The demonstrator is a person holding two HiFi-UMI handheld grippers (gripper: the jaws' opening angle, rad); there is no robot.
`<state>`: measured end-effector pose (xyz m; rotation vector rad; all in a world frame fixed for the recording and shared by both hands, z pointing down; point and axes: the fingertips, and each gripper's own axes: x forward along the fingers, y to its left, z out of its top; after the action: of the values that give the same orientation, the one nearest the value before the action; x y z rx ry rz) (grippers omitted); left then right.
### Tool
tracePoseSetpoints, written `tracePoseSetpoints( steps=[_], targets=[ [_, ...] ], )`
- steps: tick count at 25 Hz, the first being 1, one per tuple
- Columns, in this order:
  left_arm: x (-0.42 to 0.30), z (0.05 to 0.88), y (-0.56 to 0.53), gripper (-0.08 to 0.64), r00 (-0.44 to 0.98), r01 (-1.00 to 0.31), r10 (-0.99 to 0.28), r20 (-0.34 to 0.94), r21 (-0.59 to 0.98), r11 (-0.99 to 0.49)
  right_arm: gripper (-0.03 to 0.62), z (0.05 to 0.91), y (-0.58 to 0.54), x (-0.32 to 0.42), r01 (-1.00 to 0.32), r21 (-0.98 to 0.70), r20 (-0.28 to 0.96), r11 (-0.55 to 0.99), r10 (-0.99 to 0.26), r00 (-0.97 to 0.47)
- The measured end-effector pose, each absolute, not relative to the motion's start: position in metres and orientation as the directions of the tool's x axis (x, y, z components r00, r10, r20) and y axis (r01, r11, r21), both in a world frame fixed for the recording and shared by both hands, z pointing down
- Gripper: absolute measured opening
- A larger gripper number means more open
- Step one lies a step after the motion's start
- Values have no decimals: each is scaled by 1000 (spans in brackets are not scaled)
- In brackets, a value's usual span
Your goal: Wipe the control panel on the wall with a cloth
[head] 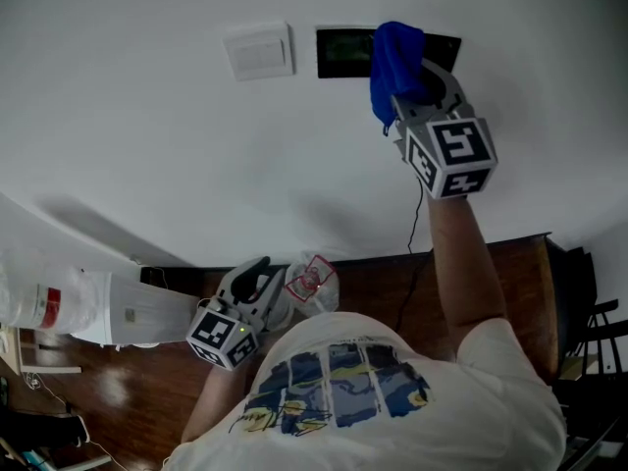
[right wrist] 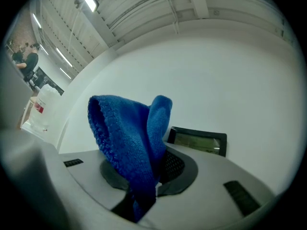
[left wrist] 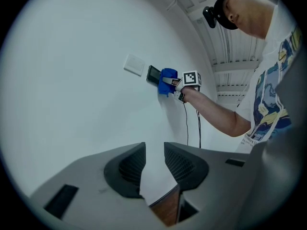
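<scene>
A dark control panel [head: 345, 53] is set in the white wall; its screen [right wrist: 196, 141] also shows in the right gripper view, and it appears small as the panel [left wrist: 153, 74] in the left gripper view. My right gripper [head: 412, 91] is raised to the panel and shut on a blue cloth [head: 394, 63], which covers the panel's right part. The cloth [right wrist: 129, 143] bulges up between the jaws. My left gripper [head: 257, 281] hangs low near my chest, jaws a little apart with nothing between them [left wrist: 154, 169].
A white switch plate [head: 259, 50] sits on the wall left of the panel. A black cable [head: 416, 226] hangs down the wall. Below are a brown wooden surface [head: 392, 283], a white container [head: 59, 302] and a small plastic bag [head: 312, 283].
</scene>
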<state>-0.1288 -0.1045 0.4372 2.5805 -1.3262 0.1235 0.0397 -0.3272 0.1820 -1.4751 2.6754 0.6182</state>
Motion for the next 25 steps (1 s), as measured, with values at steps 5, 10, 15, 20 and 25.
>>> tracePoseSetpoints(
  steps=[5, 10, 15, 20, 25],
  targets=[
    [-125, 436, -105, 97, 586, -810, -791, 178, 168, -562, 91, 181, -323, 39, -806, 330, -216, 491, -792, -571],
    [-124, 439, -107, 97, 586, -810, -789, 186, 170, -561, 91, 174, -317, 49, -807, 358, -233, 469, -792, -564],
    [-114, 436, -110, 97, 599, -800, -780, 181, 166, -576, 91, 173, -322, 77, -828, 359, -232, 431, -818, -526],
    [-104, 436, -113, 97, 613, -790, -768, 186, 165, -591, 91, 176, -334, 114, -857, 336, -223, 390, -852, -474],
    [-96, 436, -117, 97, 623, -783, -760, 188, 160, -602, 92, 176, -337, 137, -864, 347, -220, 366, -864, -454]
  ],
)
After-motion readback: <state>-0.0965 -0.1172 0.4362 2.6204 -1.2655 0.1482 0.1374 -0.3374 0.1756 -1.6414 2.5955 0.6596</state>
